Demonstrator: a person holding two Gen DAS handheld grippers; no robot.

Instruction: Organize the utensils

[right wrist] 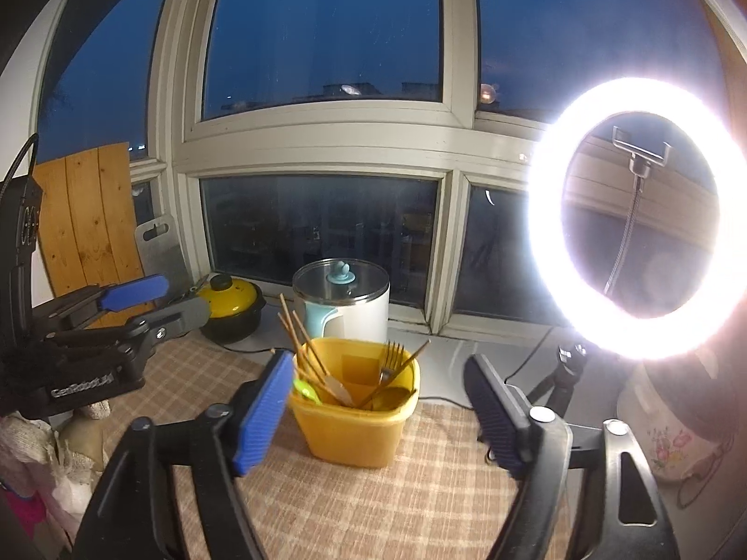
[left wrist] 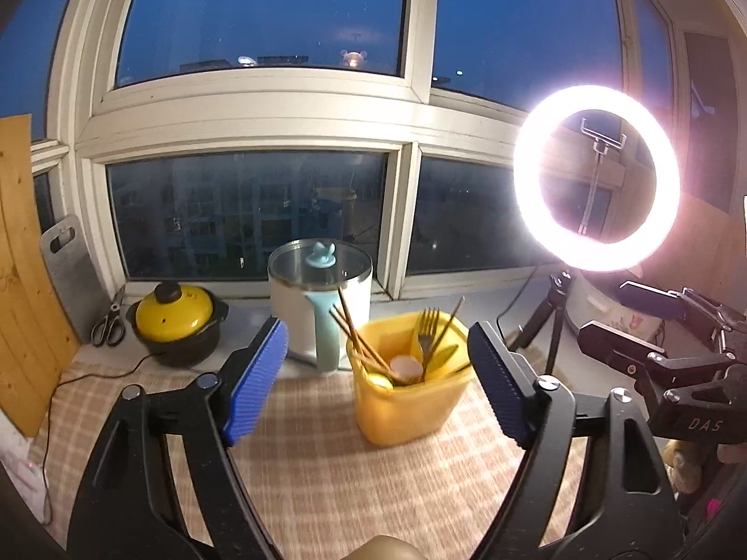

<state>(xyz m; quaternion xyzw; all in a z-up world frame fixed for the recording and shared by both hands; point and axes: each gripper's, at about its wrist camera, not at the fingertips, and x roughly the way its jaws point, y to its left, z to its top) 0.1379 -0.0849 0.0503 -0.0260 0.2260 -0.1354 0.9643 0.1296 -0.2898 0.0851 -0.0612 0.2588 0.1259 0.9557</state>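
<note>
A yellow utensil holder (left wrist: 405, 402) (right wrist: 355, 424) stands on the checked mat. It holds wooden chopsticks (left wrist: 357, 340) (right wrist: 301, 345), a gold fork (left wrist: 427, 333) (right wrist: 390, 364), a spoon (right wrist: 390, 396) and a green-handled utensil (right wrist: 306, 391). My left gripper (left wrist: 377, 373) is open and empty, just in front of the holder. My right gripper (right wrist: 376, 401) is open and empty, with the holder between its fingers' line of sight. The right gripper shows at the right of the left wrist view (left wrist: 653, 326), and the left gripper at the left of the right wrist view (right wrist: 135, 298).
A white electric pot with a glass lid (left wrist: 322, 298) (right wrist: 343, 298) and a yellow-lidded black pot (left wrist: 177, 322) (right wrist: 233, 308) stand behind. Scissors (left wrist: 109, 324) lie at the far left. A bright ring light on a tripod (left wrist: 597, 186) (right wrist: 639, 214) stands right. A floral pot (right wrist: 672, 434) sits far right.
</note>
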